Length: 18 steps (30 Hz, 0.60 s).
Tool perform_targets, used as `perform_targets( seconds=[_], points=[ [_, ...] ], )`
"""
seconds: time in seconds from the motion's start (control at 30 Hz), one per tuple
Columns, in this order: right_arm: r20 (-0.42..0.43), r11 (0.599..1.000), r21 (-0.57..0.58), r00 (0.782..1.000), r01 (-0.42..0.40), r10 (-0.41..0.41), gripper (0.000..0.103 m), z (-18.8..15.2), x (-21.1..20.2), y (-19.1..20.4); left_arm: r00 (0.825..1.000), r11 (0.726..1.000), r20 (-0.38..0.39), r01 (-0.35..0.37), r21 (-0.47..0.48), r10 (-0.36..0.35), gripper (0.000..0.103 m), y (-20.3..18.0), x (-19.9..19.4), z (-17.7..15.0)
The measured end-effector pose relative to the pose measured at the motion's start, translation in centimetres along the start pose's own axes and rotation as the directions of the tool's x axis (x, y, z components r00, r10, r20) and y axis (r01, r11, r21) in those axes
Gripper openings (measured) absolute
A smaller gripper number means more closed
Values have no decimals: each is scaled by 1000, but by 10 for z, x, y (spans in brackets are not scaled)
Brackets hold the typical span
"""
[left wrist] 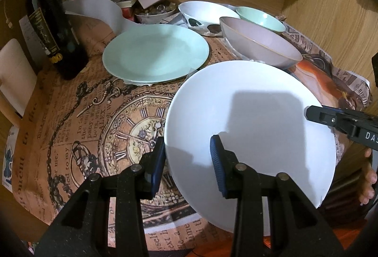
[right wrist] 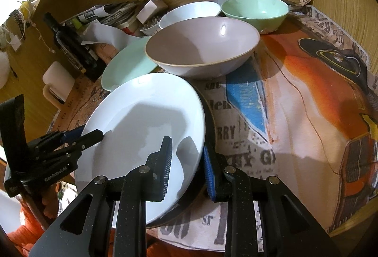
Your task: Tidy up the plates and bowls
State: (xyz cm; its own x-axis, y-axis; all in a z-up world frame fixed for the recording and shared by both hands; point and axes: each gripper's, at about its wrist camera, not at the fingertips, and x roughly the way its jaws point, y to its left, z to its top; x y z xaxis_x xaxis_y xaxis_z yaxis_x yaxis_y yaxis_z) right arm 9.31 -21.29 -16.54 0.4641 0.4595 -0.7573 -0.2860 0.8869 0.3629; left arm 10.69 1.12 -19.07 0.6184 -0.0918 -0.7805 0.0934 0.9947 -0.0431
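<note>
White plate (left wrist: pixel 248 120) is held tilted above the bench (left wrist: pixel 78 115), one gripper on each side of its rim. Left gripper (left wrist: pixel 187 162) straddles the near-left rim, one pad over the face and one under, clamped on it. Right gripper (right wrist: pixel 186 169) is clamped on the plate's right rim the same way. Two-sided hold looks meant to keep the plate steady while it is carried. Likely target, as a guess, is the green plate (left wrist: pixel 156 52) lying flat just behind-left of the white plate, so the two stack. Pink bowl (right wrist: pixel 203 49) sits just behind the white plate, close to its far rim; white bowl (right wrist: pixel 191 11) and green bowl (right wrist: pixel 255 11) sit behind the pink one. Bottle (left wrist: pixel 56 28) stands left of the green plate. Open room: the cloth left of and in front of the white plate, and a wide bare stretch to its right. Tight edge is the far rim near the pink bowl.
</note>
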Motion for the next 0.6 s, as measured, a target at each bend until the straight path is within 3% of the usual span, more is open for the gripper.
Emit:
perform_targets(
  seconds=[0.6],
  points=[
    [13, 1000, 12, 999, 29, -29, 23, 0, -3, 0, 1000, 1000, 12, 5, 31, -5, 40, -2, 6, 5]
  ],
)
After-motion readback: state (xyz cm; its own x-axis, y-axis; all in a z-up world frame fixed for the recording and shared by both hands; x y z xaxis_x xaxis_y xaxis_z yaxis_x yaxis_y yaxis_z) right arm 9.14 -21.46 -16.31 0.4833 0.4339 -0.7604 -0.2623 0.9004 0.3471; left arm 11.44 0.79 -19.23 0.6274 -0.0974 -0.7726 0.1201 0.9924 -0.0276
